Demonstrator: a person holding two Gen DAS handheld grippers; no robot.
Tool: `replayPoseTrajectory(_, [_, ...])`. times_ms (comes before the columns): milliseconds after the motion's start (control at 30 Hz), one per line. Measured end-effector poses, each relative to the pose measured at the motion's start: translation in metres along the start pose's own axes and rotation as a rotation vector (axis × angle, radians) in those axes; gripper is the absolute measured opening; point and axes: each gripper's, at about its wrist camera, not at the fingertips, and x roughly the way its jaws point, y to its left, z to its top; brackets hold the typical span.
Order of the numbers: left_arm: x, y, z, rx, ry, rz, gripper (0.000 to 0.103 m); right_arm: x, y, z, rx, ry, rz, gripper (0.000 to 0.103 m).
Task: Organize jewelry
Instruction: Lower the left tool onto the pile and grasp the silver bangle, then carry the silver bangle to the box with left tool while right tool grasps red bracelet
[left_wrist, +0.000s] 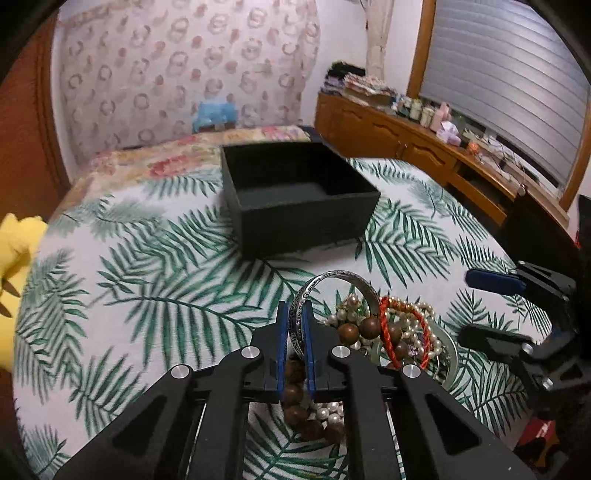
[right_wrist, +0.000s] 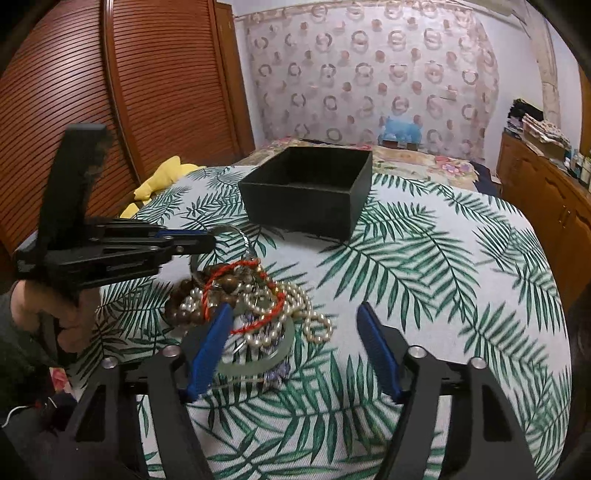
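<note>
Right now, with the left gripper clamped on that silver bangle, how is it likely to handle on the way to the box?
The silver bangle looks like rigid metal, so it should hold its shape. Its smooth band, pinched edge-on by the left gripper, could pivot or slip. Dropped into the black box, it may roll.

Left gripper (left_wrist: 295, 328): matte black plastic linkage arms, angular, with triangular cut-outs in the outer links. Round silver pivot pins at the joints, four visible. Fingers (left_wrist: 282, 347) faced with flat blue pads, thin and straight-edged.

Right gripper (right_wrist: 295, 347): same black build, same silver pins, blue ribbed pads on the fingers (right_wrist: 212, 347). A white cable shows at the lower left edge of the right wrist view.

Left hand (right_wrist: 68, 317): bare skin, fingers wrapped on a black handle; a tall black block rises above the body. Dark grey sleeve at the wrist.
</note>
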Motion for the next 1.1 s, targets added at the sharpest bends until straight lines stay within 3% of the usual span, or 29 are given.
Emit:
replayPoseTrajectory(233, [-0.024,-0.001,0.006,0.003,-0.088,0.050,0.006,0.023,0.002,0.018,-0.031,0.056,0.048,0.049])
replayPoseTrajectory(367, [-0.032,0.004,0.010,0.008,-0.109,0.079,0.006,0.036,0.008,0.024,-0.056,0.094,0.074,0.044])
replayPoseTrajectory(600, [-0.033,0.010,0.008,-0.002,-0.109,0.088,0.006,0.053,0.018,0.027,-0.104,0.158,0.098,0.035])
replayPoseTrajectory(767, [-0.029,0.007,0.005,-0.001,-0.100,0.085,0.006,0.065,0.018,0.029,-0.137,0.195,0.064,0.018])
replayPoseTrajectory(900, [-0.029,0.006,0.004,0.002,-0.100,0.088,0.006,0.062,0.018,0.030,-0.158,0.183,0.050,0.008])
replayPoseTrajectory(1100, [-0.027,0.007,0.005,-0.007,-0.101,0.093,0.006,0.042,0.010,0.038,-0.144,0.105,0.068,0.008])
